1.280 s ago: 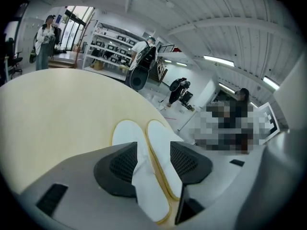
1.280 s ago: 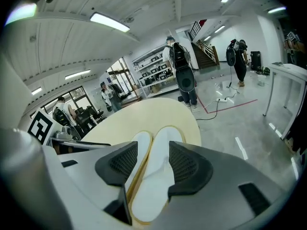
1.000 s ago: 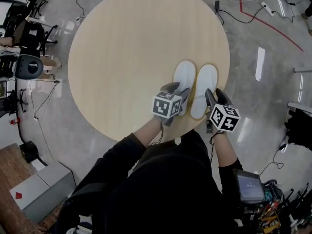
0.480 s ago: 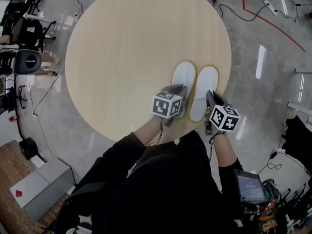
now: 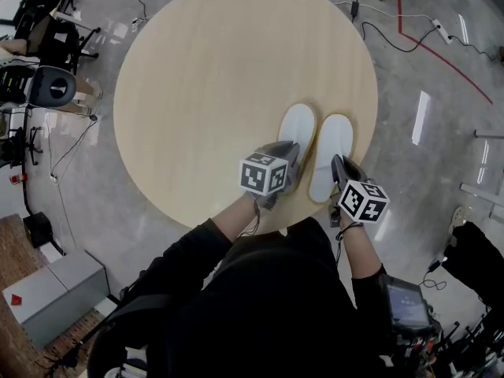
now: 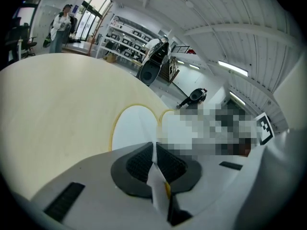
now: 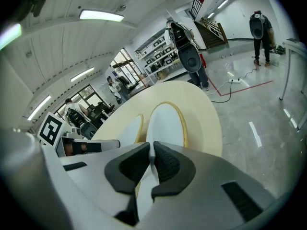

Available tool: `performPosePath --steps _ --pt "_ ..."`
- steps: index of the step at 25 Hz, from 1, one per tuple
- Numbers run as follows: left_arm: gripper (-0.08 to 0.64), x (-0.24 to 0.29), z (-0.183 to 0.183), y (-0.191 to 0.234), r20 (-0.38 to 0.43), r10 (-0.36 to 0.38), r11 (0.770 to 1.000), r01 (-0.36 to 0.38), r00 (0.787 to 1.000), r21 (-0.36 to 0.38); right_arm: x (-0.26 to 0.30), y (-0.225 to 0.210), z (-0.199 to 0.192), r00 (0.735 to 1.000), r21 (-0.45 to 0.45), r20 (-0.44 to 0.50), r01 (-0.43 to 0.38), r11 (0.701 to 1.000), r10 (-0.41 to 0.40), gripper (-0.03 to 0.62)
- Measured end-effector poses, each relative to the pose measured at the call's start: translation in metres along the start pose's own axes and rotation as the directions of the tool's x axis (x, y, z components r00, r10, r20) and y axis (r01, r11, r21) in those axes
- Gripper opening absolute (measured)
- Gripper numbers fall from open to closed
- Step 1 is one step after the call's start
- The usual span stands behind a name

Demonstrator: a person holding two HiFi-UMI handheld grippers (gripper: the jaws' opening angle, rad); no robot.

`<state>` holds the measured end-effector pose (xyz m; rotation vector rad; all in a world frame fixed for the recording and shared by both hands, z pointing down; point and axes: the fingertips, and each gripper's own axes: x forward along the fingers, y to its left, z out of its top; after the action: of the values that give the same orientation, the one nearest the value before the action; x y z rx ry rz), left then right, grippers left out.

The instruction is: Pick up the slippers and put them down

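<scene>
Left slipper and right slipper sit side by side near the round surface's edge. The left gripper just pinched its fingers shut on the left one's heel rim, and the right gripper did the same on the right one's.

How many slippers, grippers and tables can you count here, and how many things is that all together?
white slippers: 2
grippers, left gripper and right gripper: 2
round table: 1
total: 5

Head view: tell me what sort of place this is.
Probably a lab or workshop: cables trail over the polished floor, office chairs stand at left, shelving racks stand farther off.
</scene>
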<state>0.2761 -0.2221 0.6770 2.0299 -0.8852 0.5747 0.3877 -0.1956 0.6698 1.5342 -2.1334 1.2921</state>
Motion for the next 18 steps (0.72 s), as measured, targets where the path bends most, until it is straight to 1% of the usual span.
performPosePath --steps 3,5,10,14,16,18 --pt "0.035 -0.018 0.000 0.005 0.042 0.012 0.999 -0.011 0.999 -0.031 -0.003 0.017 0.002 0.999 -0.027 0.002 -0.037 0.999 0.037 0.032" --pt "0.035 -0.032 -0.004 0.010 0.075 0.036 0.998 -0.032 0.997 -0.054 -0.005 0.028 -0.001 0.998 -0.045 -0.003 -0.065 0.997 0.065 0.032" --pt "0.035 -0.081 -0.010 0.026 0.180 0.100 0.988 -0.076 0.979 -0.136 -0.005 0.068 -0.003 0.988 -0.108 -0.023 -0.156 0.982 0.154 0.032" --pt "0.035 -0.129 -0.017 0.031 0.258 0.158 0.972 -0.104 0.953 -0.209 -0.013 0.105 -0.008 0.974 -0.157 -0.046 -0.227 0.961 0.222 0.032" --pt "0.035 -0.154 -0.016 0.030 0.305 0.184 0.964 -0.111 0.934 -0.241 -0.016 0.124 -0.007 0.964 -0.180 -0.058 -0.267 0.947 0.261 0.032" --pt "0.035 -0.179 -0.017 0.027 0.353 0.212 0.956 -0.118 0.911 -0.270 -0.019 0.141 -0.007 0.951 -0.201 -0.072 -0.310 0.929 0.301 0.032"
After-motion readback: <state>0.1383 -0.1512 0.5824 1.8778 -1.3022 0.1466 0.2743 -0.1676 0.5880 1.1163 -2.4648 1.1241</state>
